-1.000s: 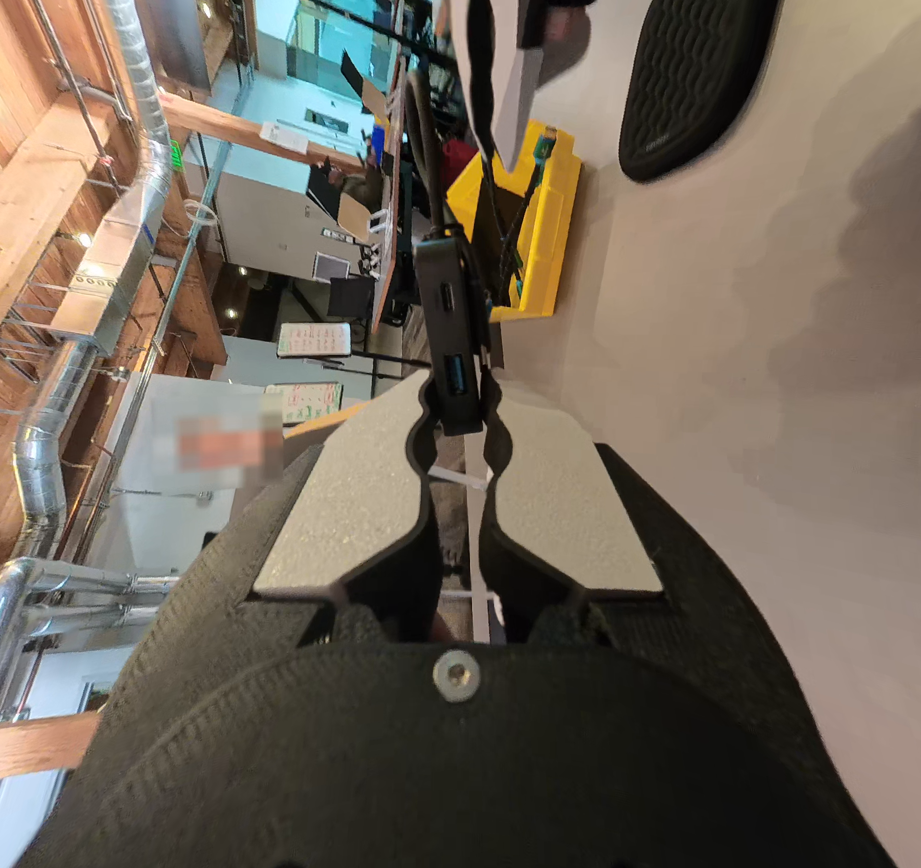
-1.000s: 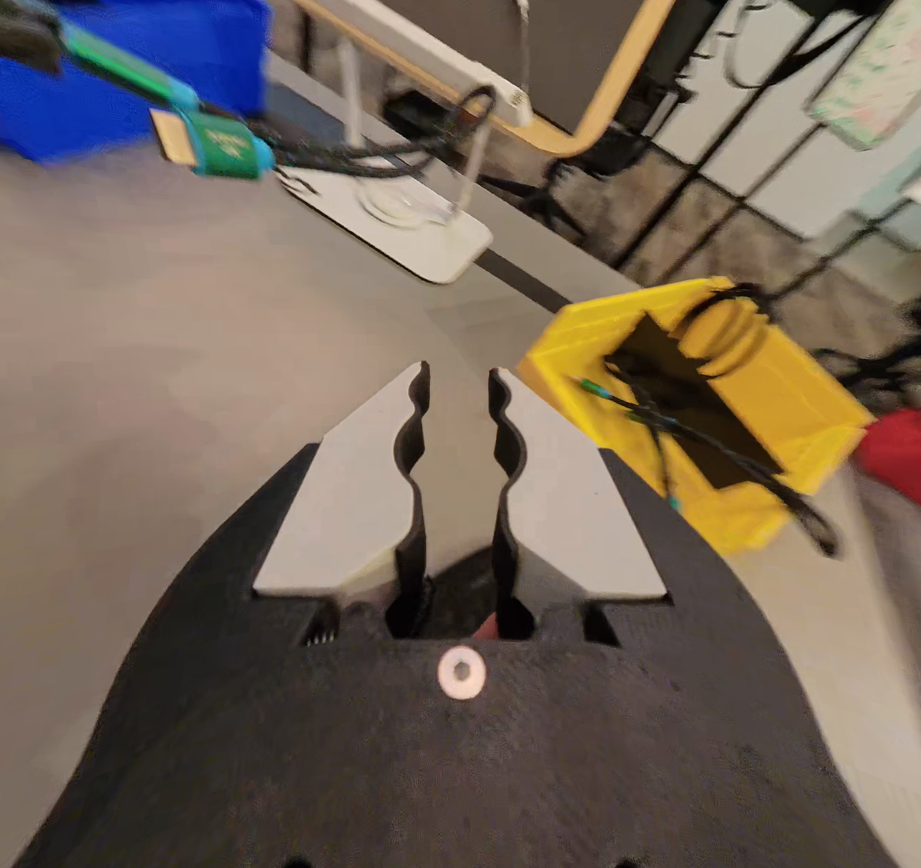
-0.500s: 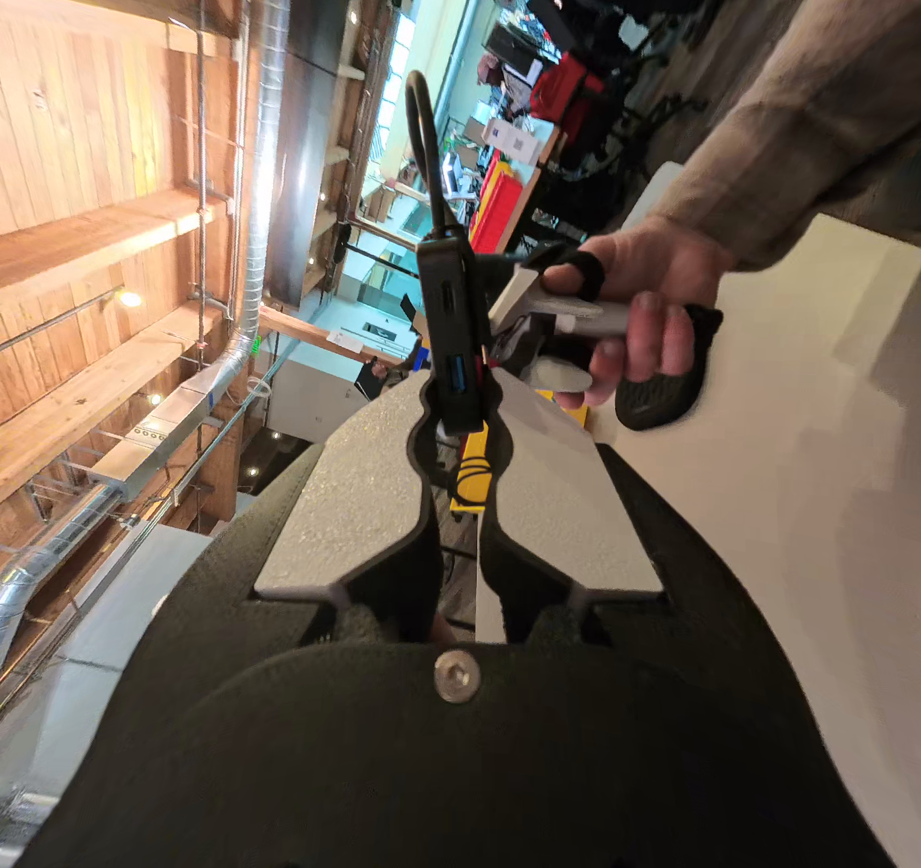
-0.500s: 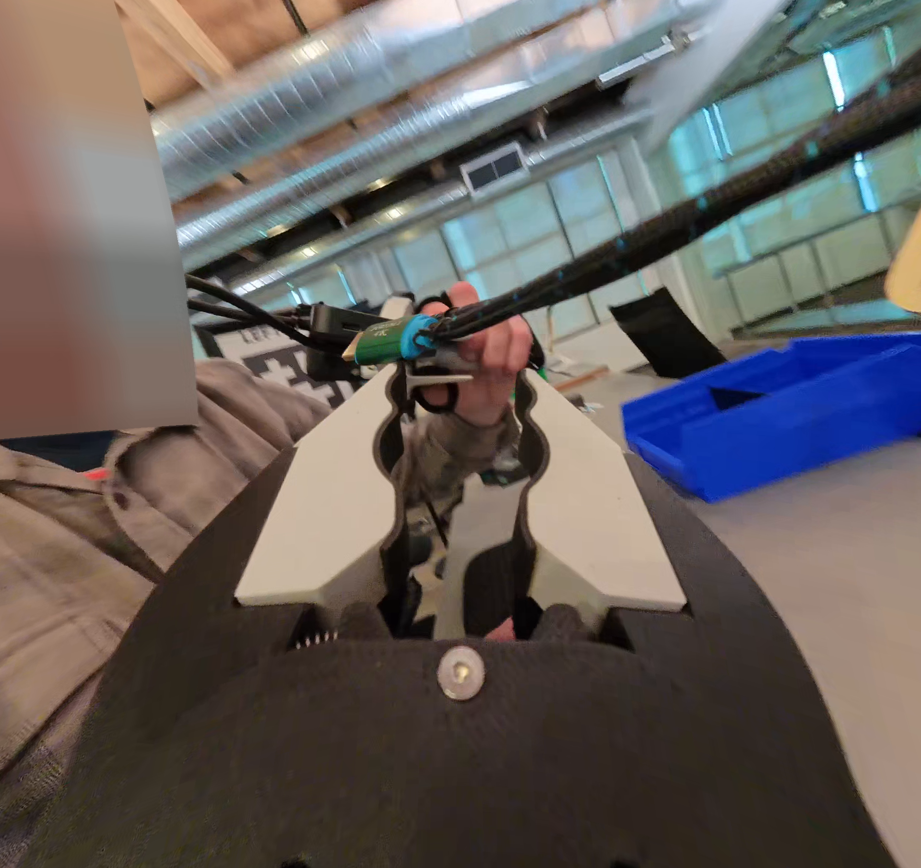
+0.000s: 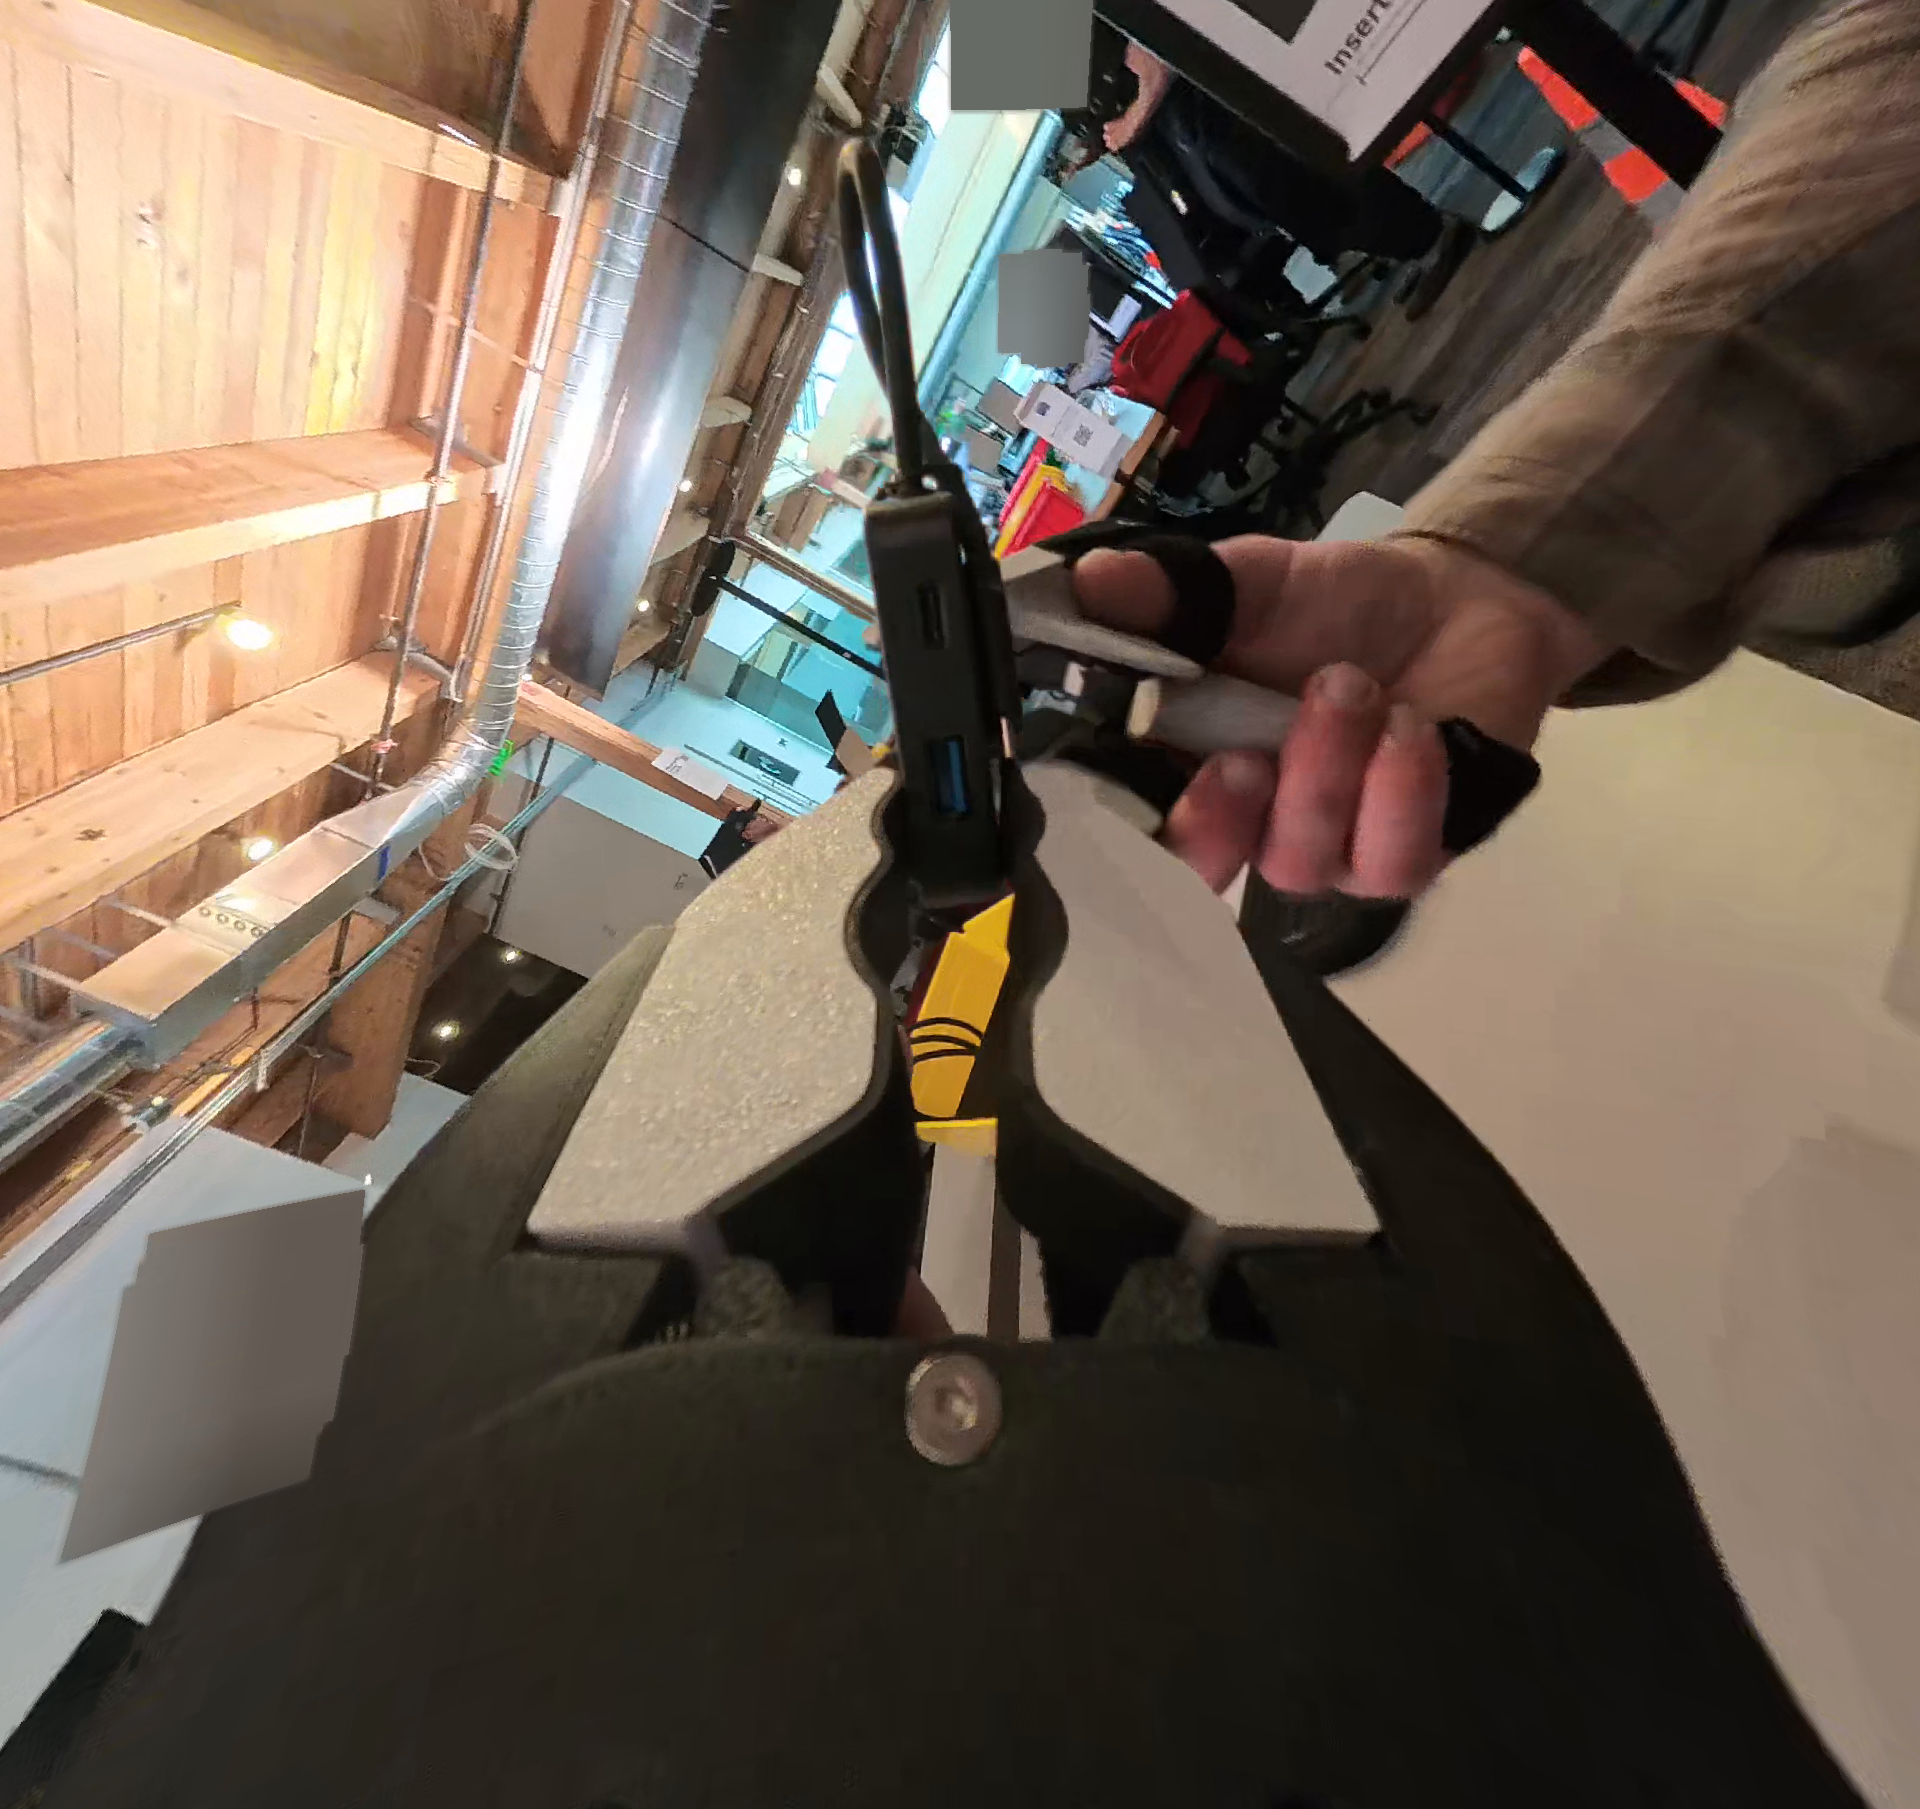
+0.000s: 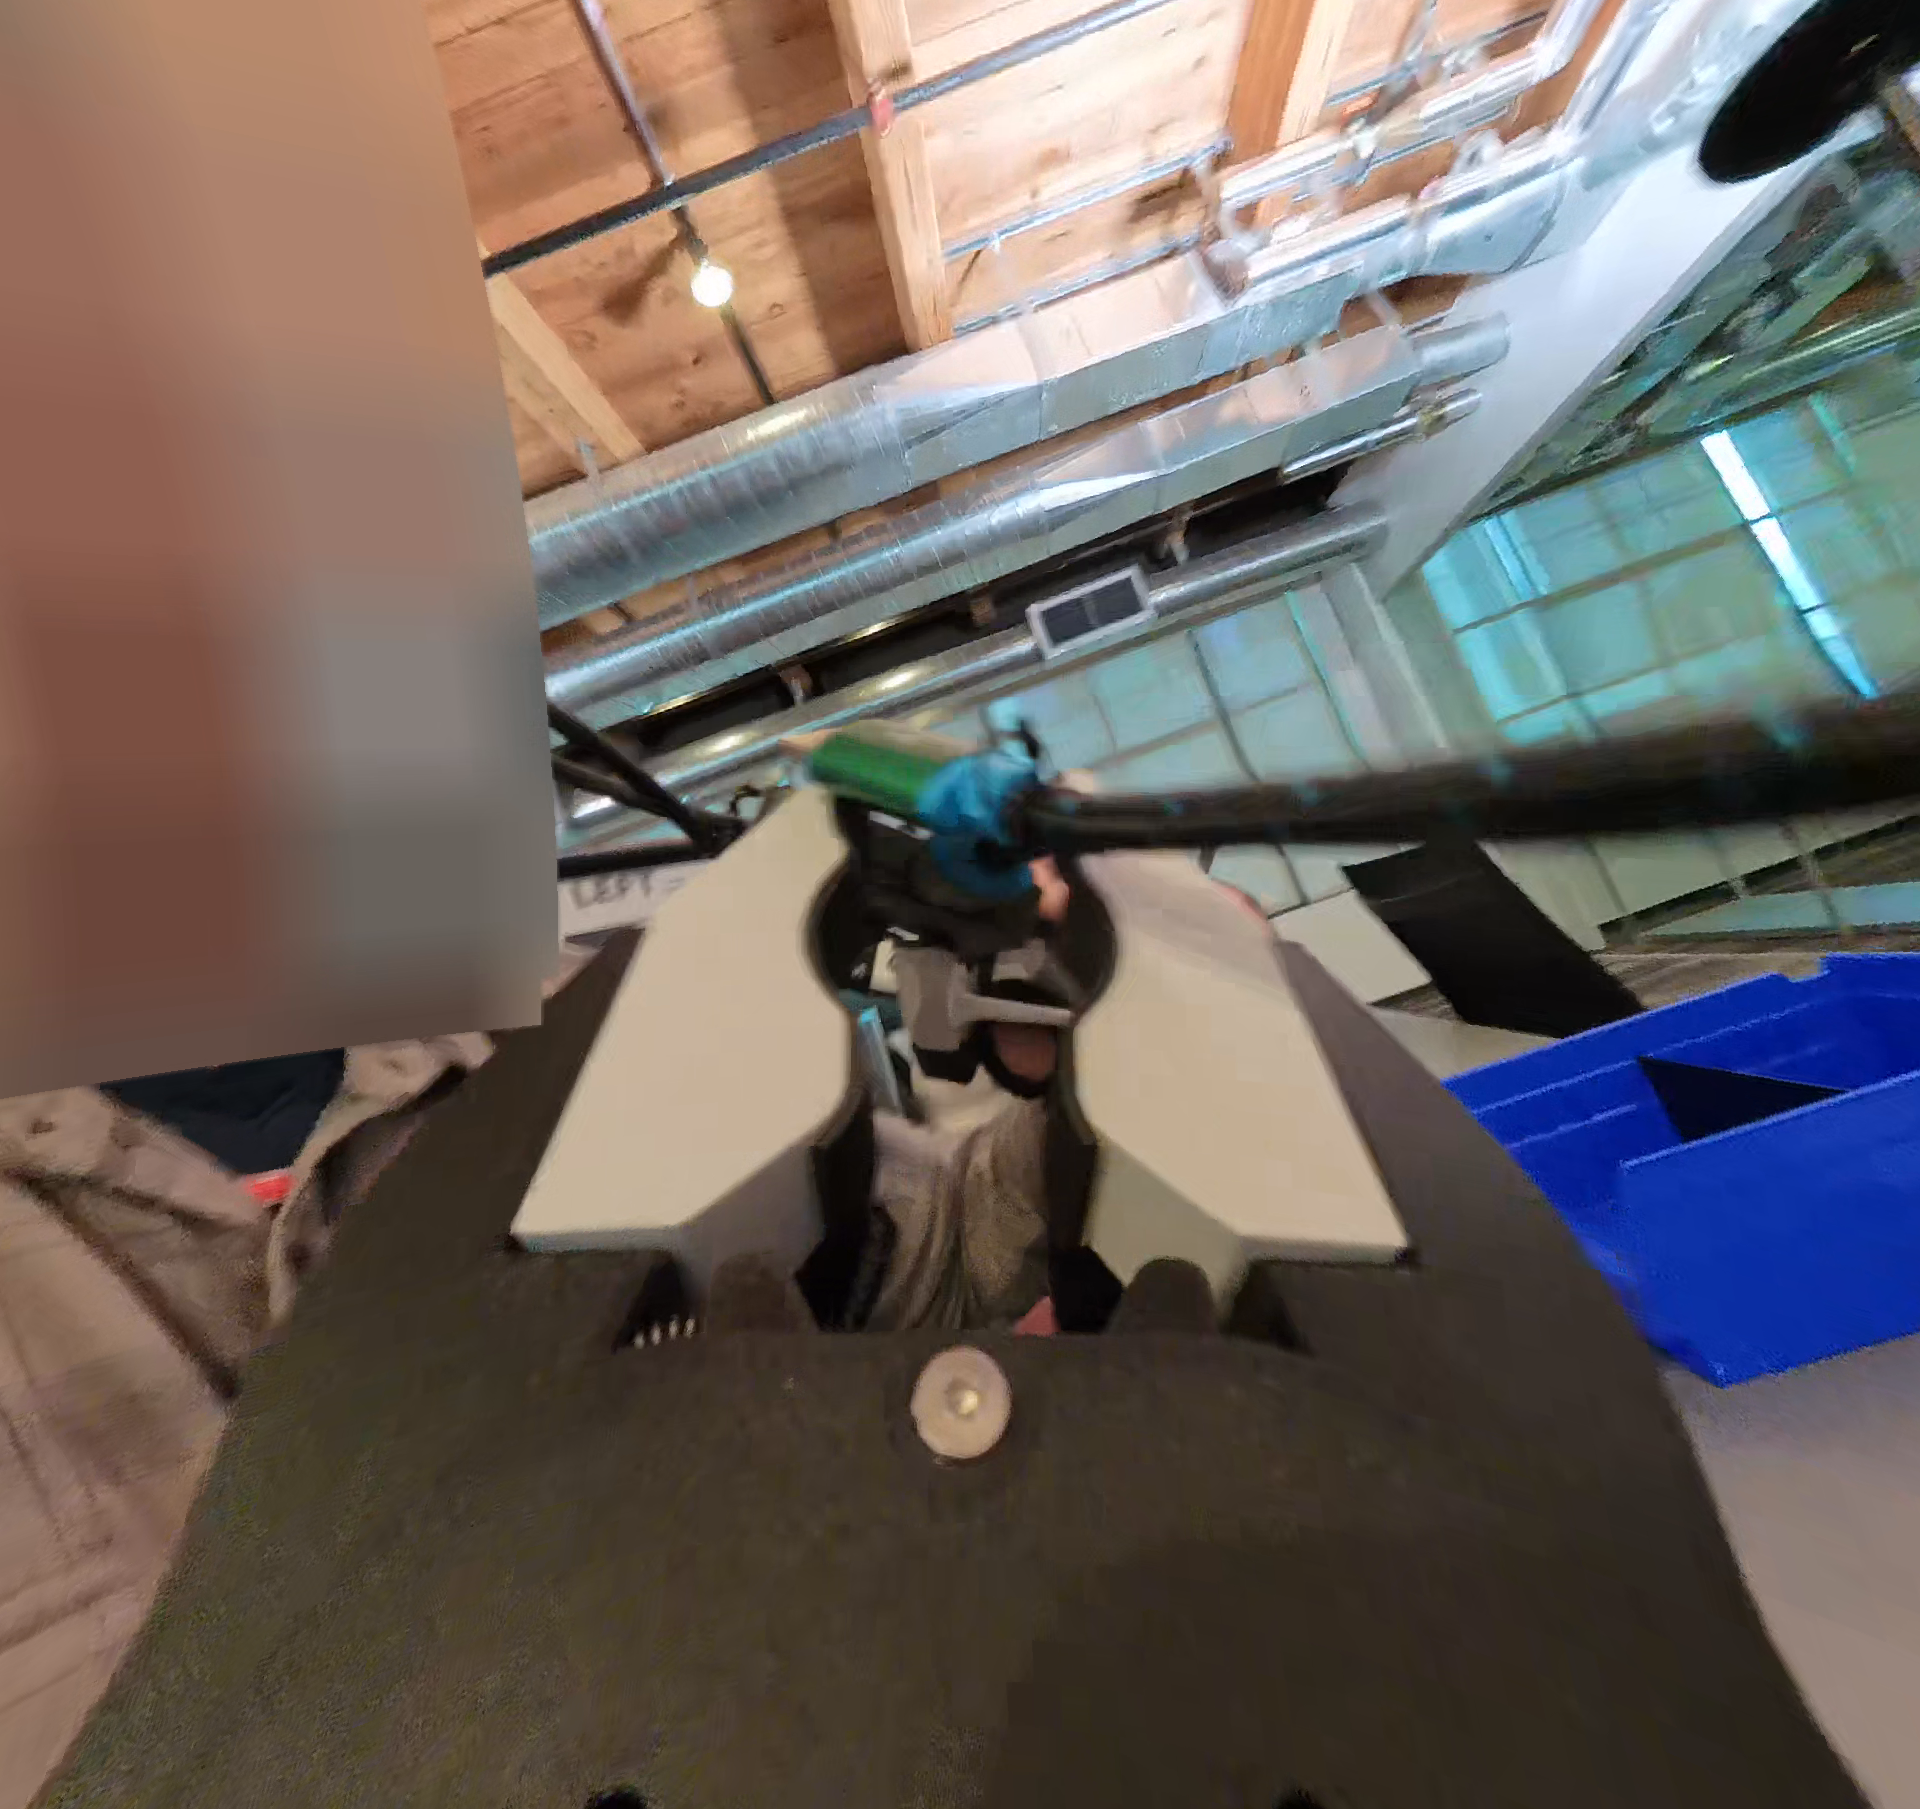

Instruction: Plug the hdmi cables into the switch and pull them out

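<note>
My left gripper (image 5: 956, 824) is shut on the lower end of the black switch (image 5: 940, 679) and holds it upright in the air. The switch's side ports face the camera and its own black lead (image 5: 883, 305) loops upward. My right gripper (image 6: 956, 855) is open. The green HDMI plug (image 6: 883, 772) lies across its fingertips, with the plug's blue collar between them and a dark gap beside the collar. The plug's braided black cable (image 6: 1455, 793) runs off to the right. In the left wrist view the right gripper's fingers (image 5: 1081, 616) sit just behind the switch, held by a hand (image 5: 1351, 679).
A blue bin (image 6: 1714, 1188) stands on the table at the right of the right wrist view. A yellow bin (image 5: 961, 1011) shows between my left fingers. The pale table top (image 5: 1558, 1240) lies to the right in the left wrist view. A sleeve fills the upper right there. My hands' fingertips stand some 5 cm from each other.
The right gripper swung up from the table, opened wide, reached the plug and its fingers have narrowed around the collar. The left gripper tilted upward, still shut on the switch.
</note>
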Motion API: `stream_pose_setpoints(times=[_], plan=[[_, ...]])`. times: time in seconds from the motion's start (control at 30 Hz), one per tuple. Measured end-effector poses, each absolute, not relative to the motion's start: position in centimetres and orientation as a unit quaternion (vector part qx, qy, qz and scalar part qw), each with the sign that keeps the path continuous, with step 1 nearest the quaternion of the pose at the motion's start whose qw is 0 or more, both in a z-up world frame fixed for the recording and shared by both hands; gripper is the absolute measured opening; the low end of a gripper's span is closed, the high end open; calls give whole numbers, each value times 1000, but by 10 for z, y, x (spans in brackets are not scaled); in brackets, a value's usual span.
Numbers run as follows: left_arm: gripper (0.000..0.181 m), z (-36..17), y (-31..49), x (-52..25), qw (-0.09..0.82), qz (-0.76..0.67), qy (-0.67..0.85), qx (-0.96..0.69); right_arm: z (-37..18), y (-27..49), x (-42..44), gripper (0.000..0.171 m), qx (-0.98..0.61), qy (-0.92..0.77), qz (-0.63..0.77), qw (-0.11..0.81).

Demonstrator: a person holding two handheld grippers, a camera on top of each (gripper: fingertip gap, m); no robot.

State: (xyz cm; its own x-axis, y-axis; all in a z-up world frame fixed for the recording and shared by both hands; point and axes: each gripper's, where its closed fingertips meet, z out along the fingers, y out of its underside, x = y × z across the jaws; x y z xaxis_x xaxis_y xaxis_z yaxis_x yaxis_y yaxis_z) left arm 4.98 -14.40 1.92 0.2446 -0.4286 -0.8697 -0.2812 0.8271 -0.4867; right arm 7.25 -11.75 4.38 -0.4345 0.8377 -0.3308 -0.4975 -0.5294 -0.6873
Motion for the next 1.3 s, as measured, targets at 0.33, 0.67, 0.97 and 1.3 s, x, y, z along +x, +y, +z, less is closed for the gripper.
stream_pose_setpoints(times=[0.33, 0.67, 0.97, 1.3], plan=[[16, 9, -168, 53, 667, 4, 710, -225, 15, -145, 69, 31, -389, -507, 717, 279], [15, 26, -172, 50, 676, -93, 688, -247, 21, -159, 80, 17, -337, -525, 721, 301], [16, 23, -173, 51, 650, -73, 718, -236, 31, -156, 81, 18, -344, -473, 748, 314], [17, 13, -157, 45, 636, -107, 711, -279, 21, -147, 78, 18, -371, -450, 727, 363]])
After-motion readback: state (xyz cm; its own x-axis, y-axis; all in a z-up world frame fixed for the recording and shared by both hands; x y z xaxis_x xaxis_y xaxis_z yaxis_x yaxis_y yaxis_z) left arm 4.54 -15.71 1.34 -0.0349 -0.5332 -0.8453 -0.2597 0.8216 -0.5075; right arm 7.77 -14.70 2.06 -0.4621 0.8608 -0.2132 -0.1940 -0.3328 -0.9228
